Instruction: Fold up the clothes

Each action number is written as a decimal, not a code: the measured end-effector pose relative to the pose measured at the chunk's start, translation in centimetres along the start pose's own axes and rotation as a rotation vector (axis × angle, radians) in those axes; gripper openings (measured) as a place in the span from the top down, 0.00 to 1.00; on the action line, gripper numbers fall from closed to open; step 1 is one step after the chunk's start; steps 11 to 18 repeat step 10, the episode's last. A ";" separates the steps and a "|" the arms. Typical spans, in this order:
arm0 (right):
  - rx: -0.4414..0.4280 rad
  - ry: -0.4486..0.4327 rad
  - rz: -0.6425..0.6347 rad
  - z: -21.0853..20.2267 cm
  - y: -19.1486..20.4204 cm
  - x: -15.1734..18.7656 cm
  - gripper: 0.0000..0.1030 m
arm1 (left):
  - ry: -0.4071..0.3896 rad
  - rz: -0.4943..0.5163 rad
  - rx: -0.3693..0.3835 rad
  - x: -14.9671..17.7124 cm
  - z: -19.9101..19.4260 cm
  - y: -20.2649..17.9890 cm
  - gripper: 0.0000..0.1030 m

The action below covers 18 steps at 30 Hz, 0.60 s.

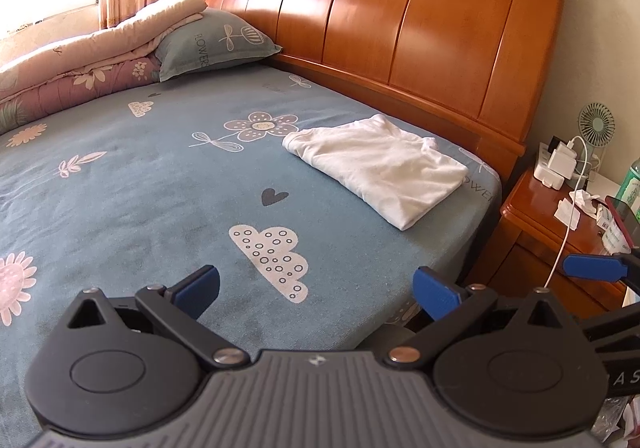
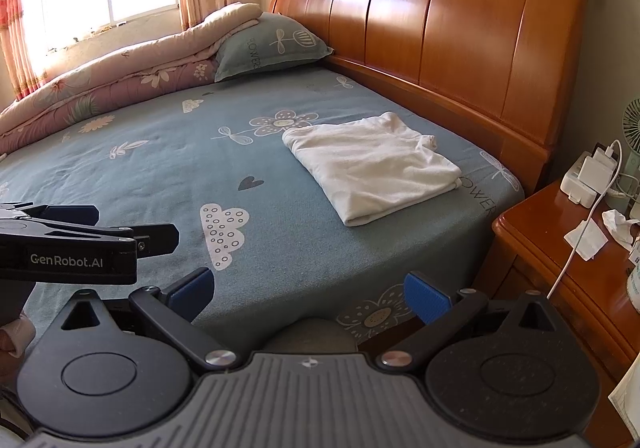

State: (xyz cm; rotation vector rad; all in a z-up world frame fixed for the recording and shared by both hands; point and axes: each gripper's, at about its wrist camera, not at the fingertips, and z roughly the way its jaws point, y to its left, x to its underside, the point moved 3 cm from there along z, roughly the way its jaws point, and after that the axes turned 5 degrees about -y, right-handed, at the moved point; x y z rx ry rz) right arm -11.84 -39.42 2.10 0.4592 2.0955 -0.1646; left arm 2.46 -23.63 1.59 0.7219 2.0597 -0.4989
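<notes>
nearest the cameras, the left gripper (image 1: 316, 288) and the right gripper (image 2: 308, 292) hover side by side above the near edge of the bed, each with its jaws wide apart and nothing between the ribbed blue pads (image 1: 436, 294). under them the blue bedsheet (image 1: 160, 188) is a matte, faintly napped cloth printed with clouds, hearts and flowers, pulled fairly flat over the mattress. further in, near the headboard-side corner of the bed, the white garment (image 1: 376, 168) lies folded into a rough rectangle, well apart from both grippers. it looks like thin knit cotton: light, limp, softly wrinkled, with layered edges at the near corner and a small bunched bit at the far right. it will likely sag and unfold if lifted from one point, so pinching two corners of one edge through all layers seems safest. to the right a glossy wooden nightstand (image 2: 560, 248) holds a white charger (image 2: 588, 178) and cable. beyond stand the polished, panelled headboard (image 1: 400, 20), a blue pillow (image 1: 216, 44) and a rolled floral quilt (image 1: 80, 64).
</notes>
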 end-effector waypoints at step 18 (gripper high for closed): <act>0.006 -0.002 0.009 0.0 -0.2 0.0 0.00 | -0.015 -0.005 -0.001 -0.2 -0.1 0.1 0.01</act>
